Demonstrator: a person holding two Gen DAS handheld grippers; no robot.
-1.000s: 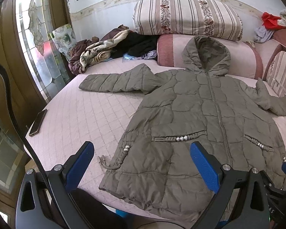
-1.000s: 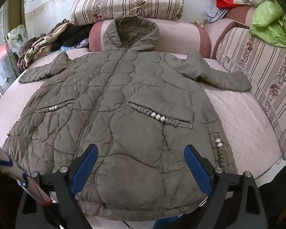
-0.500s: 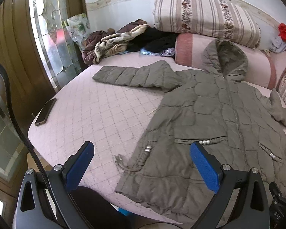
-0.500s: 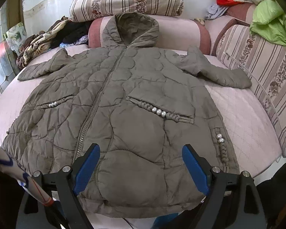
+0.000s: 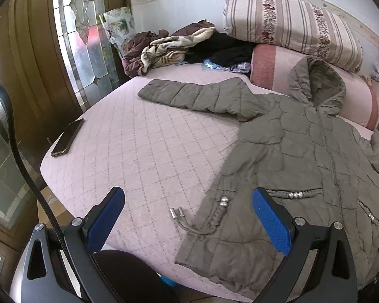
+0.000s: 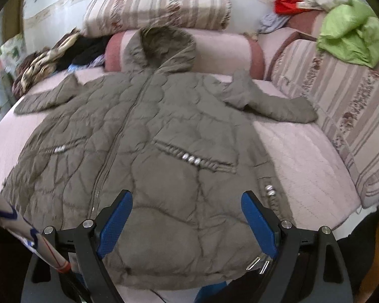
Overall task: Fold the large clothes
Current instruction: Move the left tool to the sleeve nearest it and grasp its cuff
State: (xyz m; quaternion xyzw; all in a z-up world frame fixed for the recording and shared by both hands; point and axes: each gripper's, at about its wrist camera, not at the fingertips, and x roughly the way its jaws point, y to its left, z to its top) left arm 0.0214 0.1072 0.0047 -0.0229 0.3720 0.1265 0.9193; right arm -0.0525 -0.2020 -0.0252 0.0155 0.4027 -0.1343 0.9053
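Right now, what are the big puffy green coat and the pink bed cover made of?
The olive-green quilted hooded coat looks like matte synthetic shell over padding, judging by its puffy stitched panels. The pale pink diamond-stitched bed cover looks like soft quilted cloth, perhaps cotton.

The pink quilted bed cover (image 5: 144, 151) lies bare at 12 o'clock from the wide-open left gripper (image 5: 188, 217), with only a thin dark phone (image 5: 68, 137) at its edge, at 10 o'clock. The big puffy olive-green coat (image 6: 149, 146) covers everything at 12 o'clock from the wide-open right gripper (image 6: 187, 217). A heap of crumpled clothes (image 5: 187, 48) and striped cushions (image 6: 346, 116) block the far and right sides.
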